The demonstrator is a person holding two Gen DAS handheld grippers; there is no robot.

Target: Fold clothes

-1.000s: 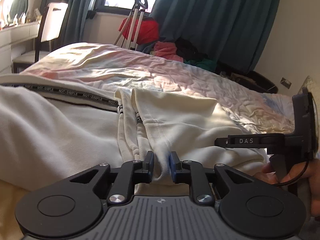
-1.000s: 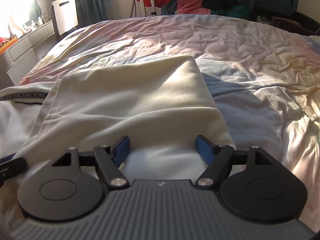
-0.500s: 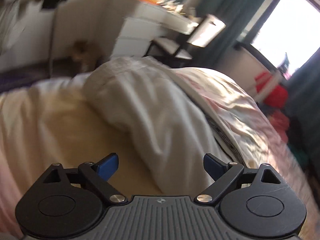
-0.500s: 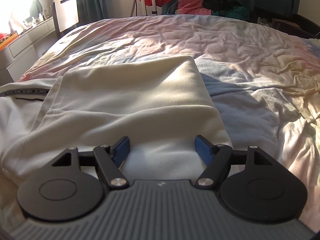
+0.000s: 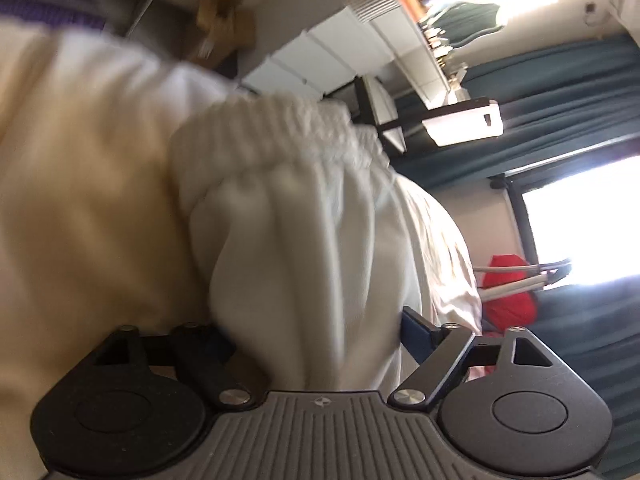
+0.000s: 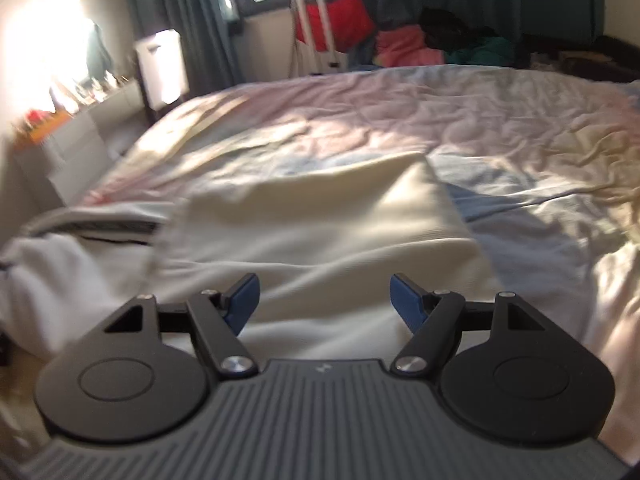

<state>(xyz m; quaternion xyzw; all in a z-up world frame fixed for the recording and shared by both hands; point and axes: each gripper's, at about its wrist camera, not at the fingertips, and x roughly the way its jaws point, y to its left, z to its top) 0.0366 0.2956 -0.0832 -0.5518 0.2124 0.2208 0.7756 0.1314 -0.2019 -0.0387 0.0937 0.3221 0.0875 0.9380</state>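
No lettering can be read in either view; the printing on the dark band (image 6: 108, 226) left of the right claw (image 6: 324, 298) is blurred.

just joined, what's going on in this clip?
A person with a claw in each hand is folding white sweatpants on a bed. The left claw is open, with the bunched cloth just below the elastic waistband lying between its fingers; no pinch is visible. That view is tilted and blurred. The right claw is open too, low over the folded part of the pants, gripping nothing. The fold is unfinished.
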